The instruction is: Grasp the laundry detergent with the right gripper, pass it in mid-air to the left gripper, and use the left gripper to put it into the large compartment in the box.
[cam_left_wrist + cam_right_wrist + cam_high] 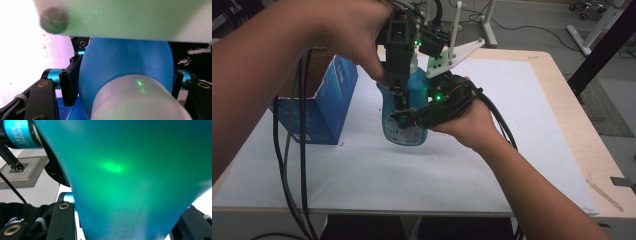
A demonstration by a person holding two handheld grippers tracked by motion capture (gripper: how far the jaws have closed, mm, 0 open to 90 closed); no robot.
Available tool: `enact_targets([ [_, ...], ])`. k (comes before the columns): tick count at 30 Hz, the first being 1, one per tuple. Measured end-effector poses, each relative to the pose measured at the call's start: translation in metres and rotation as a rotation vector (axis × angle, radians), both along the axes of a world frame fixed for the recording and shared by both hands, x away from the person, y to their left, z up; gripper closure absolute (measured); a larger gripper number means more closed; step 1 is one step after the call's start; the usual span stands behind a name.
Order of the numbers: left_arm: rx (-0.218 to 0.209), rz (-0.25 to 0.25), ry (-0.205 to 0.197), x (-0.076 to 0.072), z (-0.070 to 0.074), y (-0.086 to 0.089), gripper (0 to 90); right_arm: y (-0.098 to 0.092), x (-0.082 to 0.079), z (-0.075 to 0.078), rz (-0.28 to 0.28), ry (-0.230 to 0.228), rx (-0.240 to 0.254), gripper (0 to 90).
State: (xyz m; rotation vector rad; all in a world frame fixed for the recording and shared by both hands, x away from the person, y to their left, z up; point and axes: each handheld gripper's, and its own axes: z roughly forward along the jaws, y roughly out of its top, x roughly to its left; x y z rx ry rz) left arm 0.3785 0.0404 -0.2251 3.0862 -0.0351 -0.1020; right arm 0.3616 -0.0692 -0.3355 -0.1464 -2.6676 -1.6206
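A blue bottle [418,87] with a label low on its front stands upright on the white mat [522,125]. My left gripper [399,102] comes down from above, its jaws on either side of the bottle's upper body. In the left gripper view the black jaws of the left gripper [125,77] press the blue bottle [125,62] just beyond its whitish cap [140,100]. My right gripper [409,120] reaches in from the right and is shut on the bottle's lower body. The bottle [130,170] sits tight between the jaws of the right gripper [127,220].
An open blue cardboard box [319,107] stands left of the bottle. Black cables [287,165] hang from the left hand over the mat's front left. A white three-cornered plate [457,55] sticks up behind the bottle. The wooden tabletop [582,130] borders the mat on the right.
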Motion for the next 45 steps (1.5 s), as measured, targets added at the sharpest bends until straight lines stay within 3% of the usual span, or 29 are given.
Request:
enact_targets([
  [4, -0.004, -0.004, 0.009, 0.0, 0.0, 0.0, 36.7, 0.0, 0.0, 0.0, -0.003, -0.001, -0.001, 46.8],
  [18, 0.004, -0.011, 0.012, -0.003, -0.002, -0.001, 37.9, 0.0, -0.001, -0.001, 0.015, -0.014, -0.017, 45.0],
  [27, 0.01, 0.013, 0.02, 0.0, 0.001, 0.006, 37.9, -0.018, -0.004, -0.005, -0.027, -0.012, -0.036, 22.7],
  [30, 0.013, 0.026, 0.021, 0.002, 0.002, 0.01, 37.9, -0.028, -0.005, -0.002, -0.043, -0.019, -0.05, 20.5],
  [32, 0.014, 0.033, 0.02, 0.002, 0.003, 0.012, 37.9, -0.034, -0.005, 0.0, -0.059, -0.027, -0.067, 13.3],
  [38, 0.005, 0.061, 0.014, 0.003, 0.011, 0.017, 37.8, -0.049, -0.006, 0.006, -0.079, -0.036, -0.127, 11.4],
  [41, 0.008, 0.097, 0.019, 0.005, 0.015, 0.021, 37.8, -0.057, -0.005, 0.009, -0.091, -0.043, -0.167, 10.0],
  [42, 0.007, 0.106, 0.019, 0.005, 0.017, 0.023, 37.8, -0.059, -0.004, 0.011, -0.099, -0.045, -0.181, 2.3],
  [45, 0.003, 0.153, 0.023, 0.007, 0.022, 0.027, 37.8, -0.065, -0.004, 0.016, -0.118, -0.056, -0.239, 1.1],
])
